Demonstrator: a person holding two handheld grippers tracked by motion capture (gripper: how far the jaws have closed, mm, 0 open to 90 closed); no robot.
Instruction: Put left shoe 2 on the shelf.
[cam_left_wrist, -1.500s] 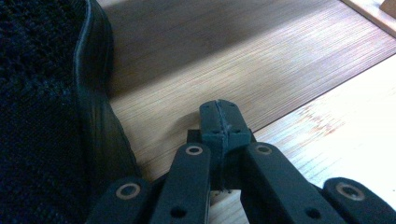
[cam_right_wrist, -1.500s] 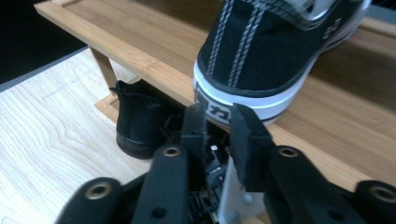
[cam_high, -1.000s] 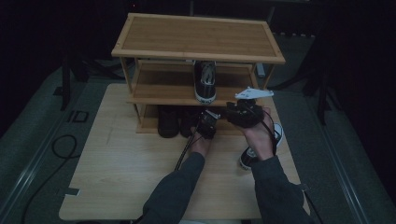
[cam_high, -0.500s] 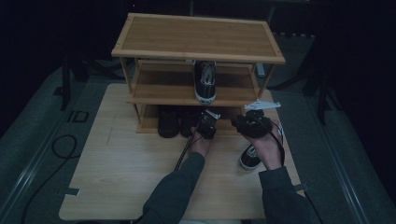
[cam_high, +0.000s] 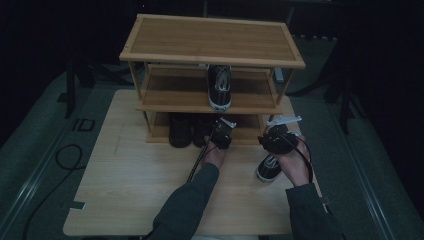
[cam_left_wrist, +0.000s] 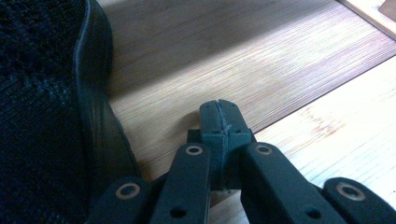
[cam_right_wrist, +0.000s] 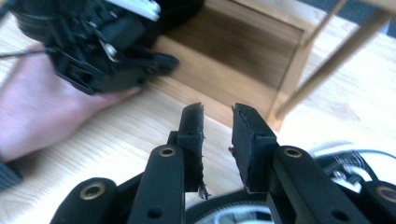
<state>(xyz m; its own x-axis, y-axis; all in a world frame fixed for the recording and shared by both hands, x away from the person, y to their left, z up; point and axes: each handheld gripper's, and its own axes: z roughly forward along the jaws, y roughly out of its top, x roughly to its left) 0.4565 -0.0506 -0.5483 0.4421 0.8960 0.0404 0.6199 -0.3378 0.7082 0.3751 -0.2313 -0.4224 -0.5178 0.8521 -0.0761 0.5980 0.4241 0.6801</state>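
Note:
A black sneaker with a white sole (cam_high: 266, 168) lies on the table at the right, its sole edge (cam_right_wrist: 224, 215) just beneath my right gripper (cam_right_wrist: 217, 125). That gripper (cam_high: 276, 140) hovers over the sneaker; its jaws have just been closing, a narrow gap stays, and nothing is between them. My left gripper (cam_left_wrist: 219, 116) is shut on nothing and rests low at the wooden shoe rack's bottom shelf (cam_left_wrist: 224, 51), beside a black shoe (cam_left_wrist: 46, 116). In the high view the left gripper (cam_high: 220, 134) sits at the shelf front, right of the dark shoes (cam_high: 180, 131).
The three-level wooden shoe rack (cam_high: 212, 37) stands at the back of the table, with another black sneaker (cam_high: 220, 88) on its middle shelf. A rack post (cam_right_wrist: 327, 56) rises right of my right jaws. The left hand (cam_right_wrist: 51, 116) and its gripper lie to their left.
My right gripper has sunk and drawn nearer, down over the sneaker on the table, and its jaws have narrowed. The left gripper has stayed put at the bottom shelf.

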